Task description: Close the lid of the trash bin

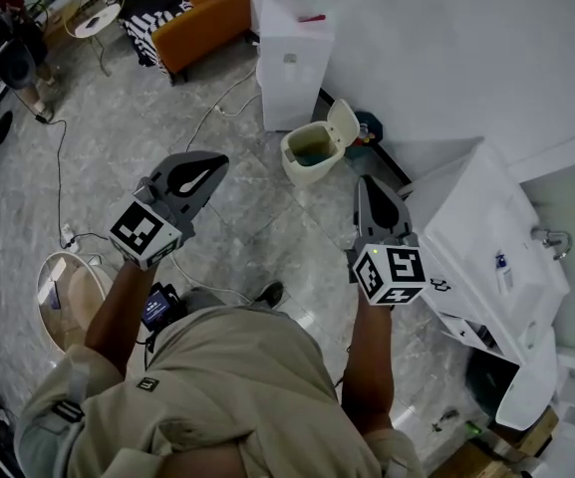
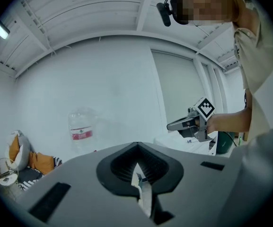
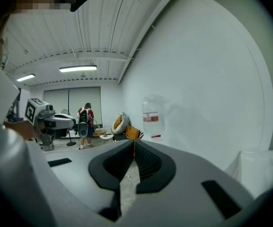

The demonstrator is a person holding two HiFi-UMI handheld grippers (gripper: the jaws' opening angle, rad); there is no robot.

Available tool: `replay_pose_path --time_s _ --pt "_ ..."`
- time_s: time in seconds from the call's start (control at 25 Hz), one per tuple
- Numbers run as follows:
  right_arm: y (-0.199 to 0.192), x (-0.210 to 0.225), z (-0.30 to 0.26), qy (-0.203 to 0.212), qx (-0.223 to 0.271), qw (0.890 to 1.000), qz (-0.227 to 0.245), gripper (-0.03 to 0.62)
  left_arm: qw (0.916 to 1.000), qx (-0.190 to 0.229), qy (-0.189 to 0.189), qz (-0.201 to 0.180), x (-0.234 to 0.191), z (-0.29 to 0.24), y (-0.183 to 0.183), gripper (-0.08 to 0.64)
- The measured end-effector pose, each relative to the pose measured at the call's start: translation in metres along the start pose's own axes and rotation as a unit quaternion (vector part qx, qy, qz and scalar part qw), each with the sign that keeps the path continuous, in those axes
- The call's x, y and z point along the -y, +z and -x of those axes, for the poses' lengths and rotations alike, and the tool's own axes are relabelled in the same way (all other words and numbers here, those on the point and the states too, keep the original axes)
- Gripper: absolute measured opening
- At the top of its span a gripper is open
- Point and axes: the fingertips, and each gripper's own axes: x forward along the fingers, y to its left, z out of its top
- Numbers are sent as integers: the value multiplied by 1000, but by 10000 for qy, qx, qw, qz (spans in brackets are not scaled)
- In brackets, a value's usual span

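Trash bin, cream-coloured, stands at the far edge of the marble floor, close to the white wall. It is between the water dispenser and the white sink unit. Its lid is tipped up and back, leaving the mouth open. Only the head view shows the bin.

In that view the left gripper and the right gripper are held out over the floor on the near side of the bin, apart from it, with the right one nearer. Each gripper's own view shows its jaws clenched tip to tip with nothing between them.

The left gripper view looks at the wall and takes in the water bottle on top of the dispenser, with the right gripper off to its right. The right gripper view shows the same bottle and looks down the room. There it shows an orange sofa and a person standing with a backpack at the far end, with the left gripper at its left edge.
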Motion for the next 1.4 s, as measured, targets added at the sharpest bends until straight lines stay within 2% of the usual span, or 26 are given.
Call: replay_pose_path --time_s 0.32,0.6,0.8,1.16,1.4 --pt "1 44 29 -470 15 9988 -116 25 9994 71 -328 -130 13 -43 18 14" --pt "-8 68 30 -967 -68 9951 -206 26 9968 174 -778 -109 0 -78 11 14" --pt "-6 74 1 -1342 -87 9907 -201 25 9930 329 -1128 -107 -37 -107 8 14" --pt "26 64 -89 -1802 -108 9836 -19 25 9845 635 -1634 -114 -142 -157 4 14" --pt "36 61 -130 -2030 -152 9790 47 25 9788 739 -1909 -76 -183 -181 2 14"
